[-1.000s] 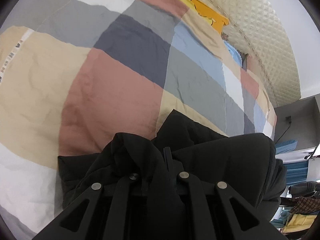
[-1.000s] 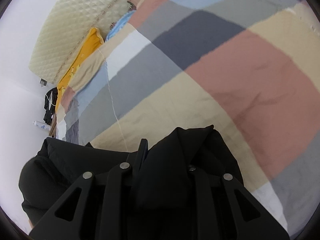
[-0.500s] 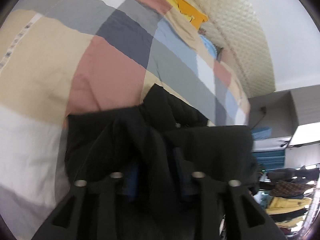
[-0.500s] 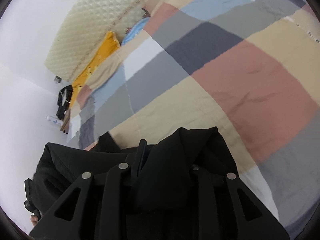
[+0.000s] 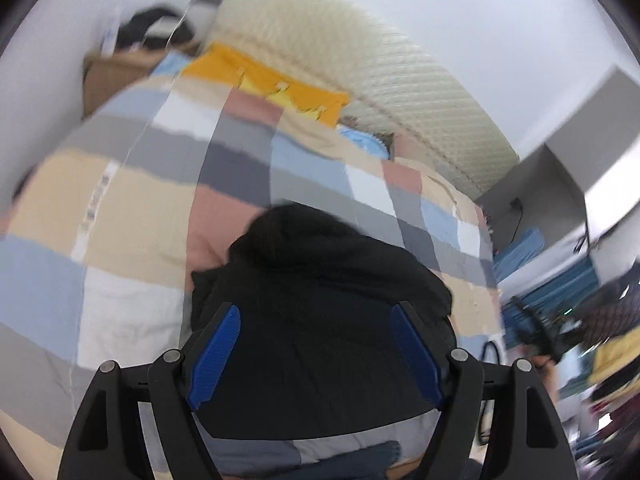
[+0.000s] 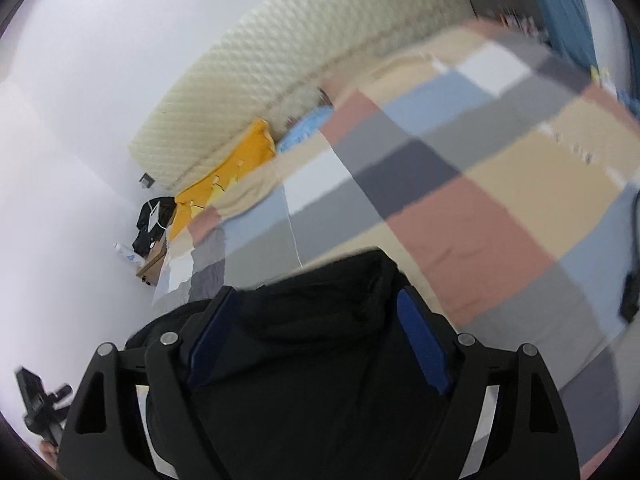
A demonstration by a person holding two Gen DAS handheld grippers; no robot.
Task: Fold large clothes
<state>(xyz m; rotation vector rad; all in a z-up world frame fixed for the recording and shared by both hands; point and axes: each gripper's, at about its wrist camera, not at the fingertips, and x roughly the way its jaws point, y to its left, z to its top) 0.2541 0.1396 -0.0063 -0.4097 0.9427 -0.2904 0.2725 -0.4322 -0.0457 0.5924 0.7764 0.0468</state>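
Both tongs spread wide, black garment (image 5: 320,312) on checked bedspread (image 5: 132,216), blurry quilted headboard (image 5: 400,80), white walls

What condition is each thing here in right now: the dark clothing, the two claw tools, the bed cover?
Black garment: bunched in a heap on the bed, not held.
Left gripper: open, blue pads spread.
Right gripper: open above the garment.
Patchwork quilt: spread over the bed, lightly wrinkled.
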